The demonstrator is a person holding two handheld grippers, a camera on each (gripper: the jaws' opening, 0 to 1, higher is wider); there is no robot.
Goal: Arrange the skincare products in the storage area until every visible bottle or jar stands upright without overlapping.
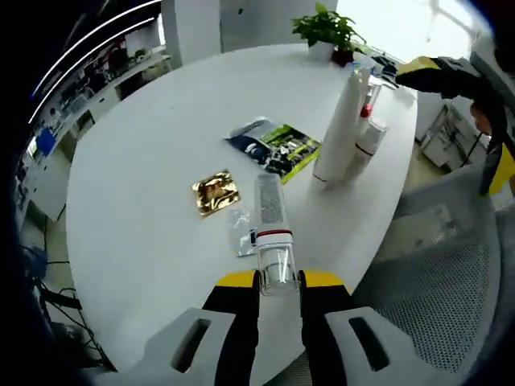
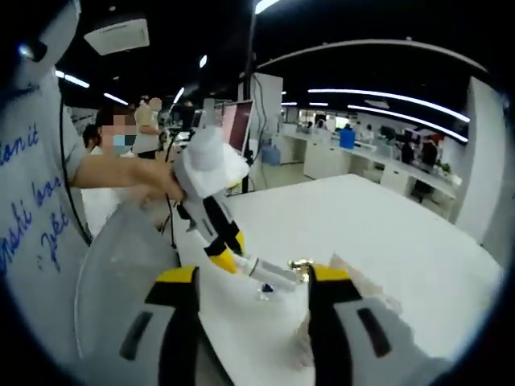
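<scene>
Two yellow-tipped jaws of the left gripper (image 1: 278,280) clamp the clear cap end of a slim tube (image 1: 272,229), which lies flat on the white table (image 1: 145,185), pointing away toward the plant (image 1: 328,28) at the far edge. Beside the tube, on the side away from the chair (image 1: 434,273), sit a gold sachet (image 1: 215,193) and, touching the tube, a clear sachet (image 1: 241,227). Between tube and plant lies a green-and-blue packet (image 1: 275,147). Just beyond the packet a tall white bottle (image 1: 339,129) stands upright, with a smaller red-capped bottle (image 1: 371,135) leaning close against it. The right gripper (image 1: 438,74) hovers near the plant.

In the right gripper view, the right gripper (image 2: 251,281) hangs with its jaws spread wide, holding nothing. Between them, farther off, the left gripper (image 2: 229,261), held in a person's hand (image 2: 165,183), pinches the tube (image 2: 273,272) low over the table (image 2: 378,217). Clear packaging (image 2: 358,289) lies crumpled by the right jaw.
</scene>
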